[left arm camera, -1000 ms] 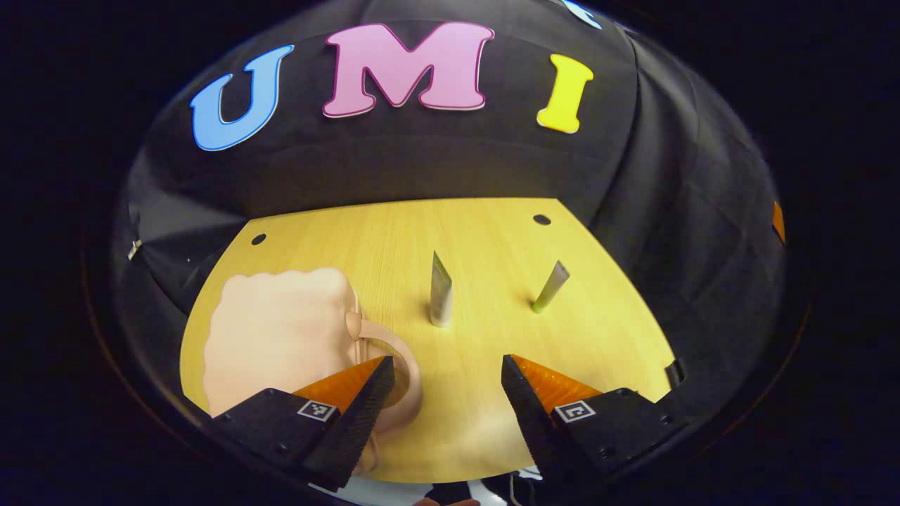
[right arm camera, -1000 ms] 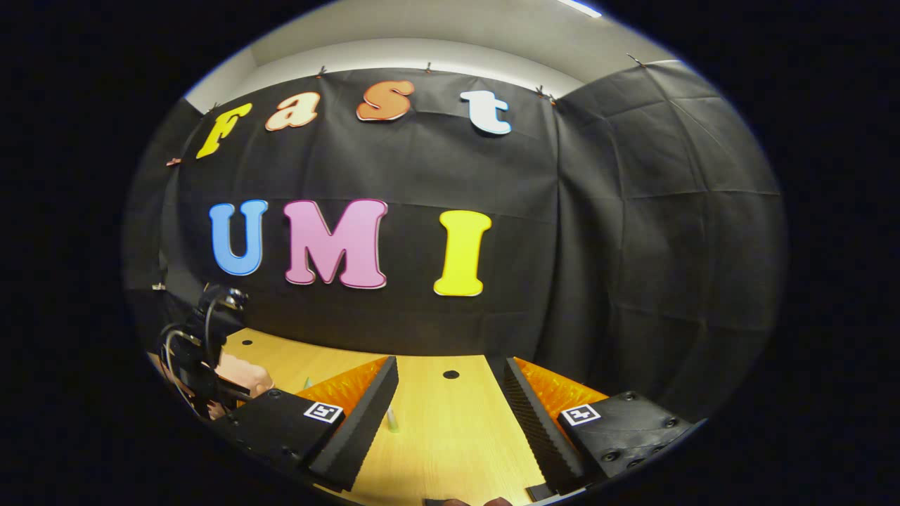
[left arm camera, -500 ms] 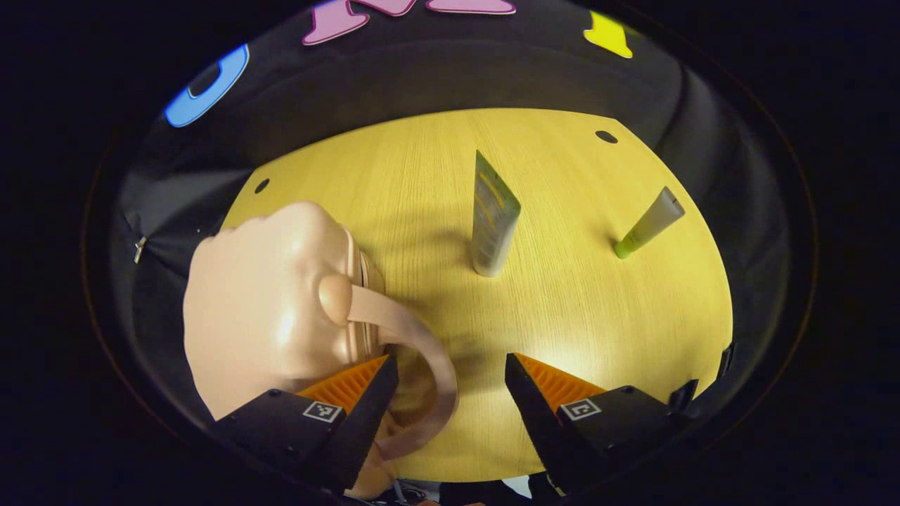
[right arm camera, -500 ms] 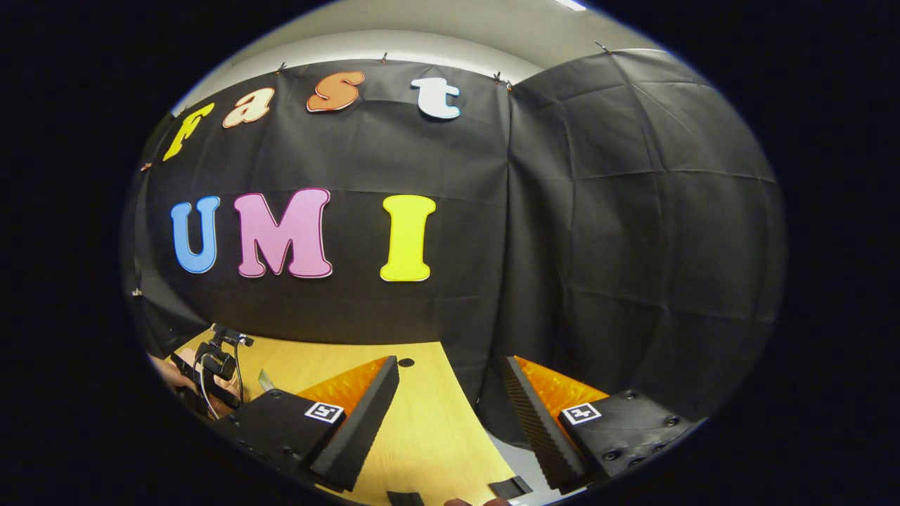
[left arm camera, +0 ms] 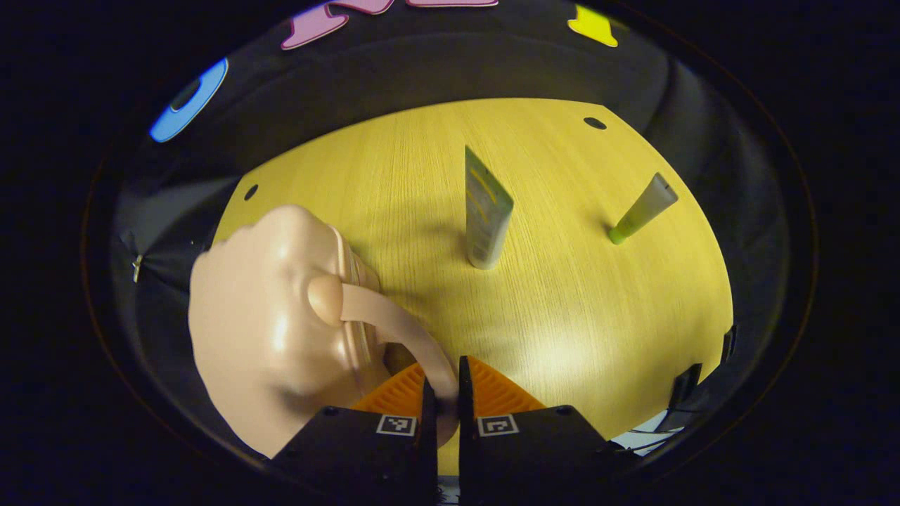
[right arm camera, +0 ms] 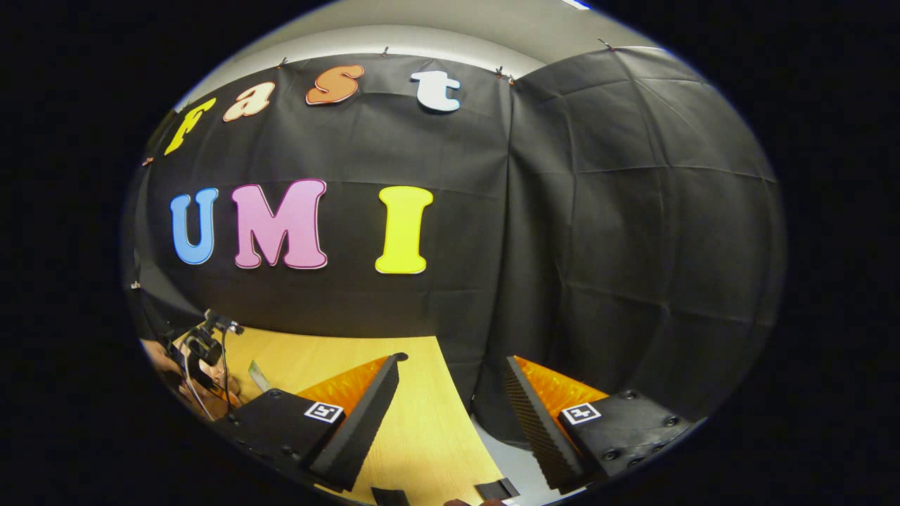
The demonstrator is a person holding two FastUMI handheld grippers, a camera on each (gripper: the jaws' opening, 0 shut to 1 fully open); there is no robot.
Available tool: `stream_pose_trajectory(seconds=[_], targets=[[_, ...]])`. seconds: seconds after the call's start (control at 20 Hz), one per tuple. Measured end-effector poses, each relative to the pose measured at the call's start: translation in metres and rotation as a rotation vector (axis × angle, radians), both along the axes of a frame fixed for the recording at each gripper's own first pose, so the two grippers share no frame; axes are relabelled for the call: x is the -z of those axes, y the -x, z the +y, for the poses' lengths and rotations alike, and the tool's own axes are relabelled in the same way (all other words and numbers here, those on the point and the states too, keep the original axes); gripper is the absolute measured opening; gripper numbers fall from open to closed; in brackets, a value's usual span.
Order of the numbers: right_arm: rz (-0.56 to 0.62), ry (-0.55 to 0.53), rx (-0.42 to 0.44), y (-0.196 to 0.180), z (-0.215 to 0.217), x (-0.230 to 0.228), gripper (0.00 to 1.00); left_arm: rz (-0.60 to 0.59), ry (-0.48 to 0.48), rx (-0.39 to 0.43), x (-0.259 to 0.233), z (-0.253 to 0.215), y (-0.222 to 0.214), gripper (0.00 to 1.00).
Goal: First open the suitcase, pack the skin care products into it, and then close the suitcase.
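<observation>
The left gripper (left arm camera: 443, 393) had snapped shut since half a second earlier: its fingers, wide apart before, now pinched the handle (left arm camera: 394, 327) of the case (left arm camera: 271, 330) between them. That looked like the grab needed to open it, so the first step was just under way; the case was still closed, lying on the near left of the table (left arm camera: 562, 309).

Past the handle, nothing else had shifted. The grey tube (left arm camera: 485, 211) still stood upright mid-table, well apart from the case, and the green-capped tube (left arm camera: 643, 209) leaned farther off to the right. Both were still waiting to be packed.

The right gripper (right arm camera: 450, 407) had barely moved. It hung with fingers spread wide and nothing between them, held above the table's right edge and pointed at the wall. At the far left of the right gripper view, the other gripper's rig (right arm camera: 200, 348) sat low over the case.

My read: with the handle pinched, a lift or pull would come next, and the free gripper could brace the shell.
</observation>
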State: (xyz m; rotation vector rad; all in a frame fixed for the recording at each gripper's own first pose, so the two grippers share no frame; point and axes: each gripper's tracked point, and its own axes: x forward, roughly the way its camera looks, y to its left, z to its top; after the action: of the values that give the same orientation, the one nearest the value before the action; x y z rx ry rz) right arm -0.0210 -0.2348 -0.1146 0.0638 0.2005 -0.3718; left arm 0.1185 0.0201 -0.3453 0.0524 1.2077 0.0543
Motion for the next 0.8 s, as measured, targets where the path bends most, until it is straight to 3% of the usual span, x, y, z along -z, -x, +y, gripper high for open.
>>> stream_pose_trajectory(seconds=[0.1, 0.25, 0.35, 0.55, 0.8], targets=[[-0.017, -0.005, -0.046, -0.014, 0.010, -0.004, 0.96, -0.031, 0.072, -0.034, -0.035, 0.007, 0.002, 0.16], [-0.040, -0.011, -0.137, -0.045, 0.034, -0.006, 0.96, -0.127, 0.038, -0.050, -0.097, 0.052, 0.006, 0.11], [-0.048, -0.018, -0.195, -0.066, 0.053, -0.009, 0.96, -0.196, 0.020, -0.078, -0.139, 0.089, 0.011, 0.13], [-0.103, -0.002, -0.271, -0.099, 0.103, -0.036, 0.96, -0.294, 0.021, -0.146, -0.187, 0.167, 0.022, 0.12], [-0.115, -0.013, -0.315, -0.126, 0.177, -0.043, 0.96, -0.336, -0.136, -0.230, -0.213, 0.305, 0.049, 0.12]])
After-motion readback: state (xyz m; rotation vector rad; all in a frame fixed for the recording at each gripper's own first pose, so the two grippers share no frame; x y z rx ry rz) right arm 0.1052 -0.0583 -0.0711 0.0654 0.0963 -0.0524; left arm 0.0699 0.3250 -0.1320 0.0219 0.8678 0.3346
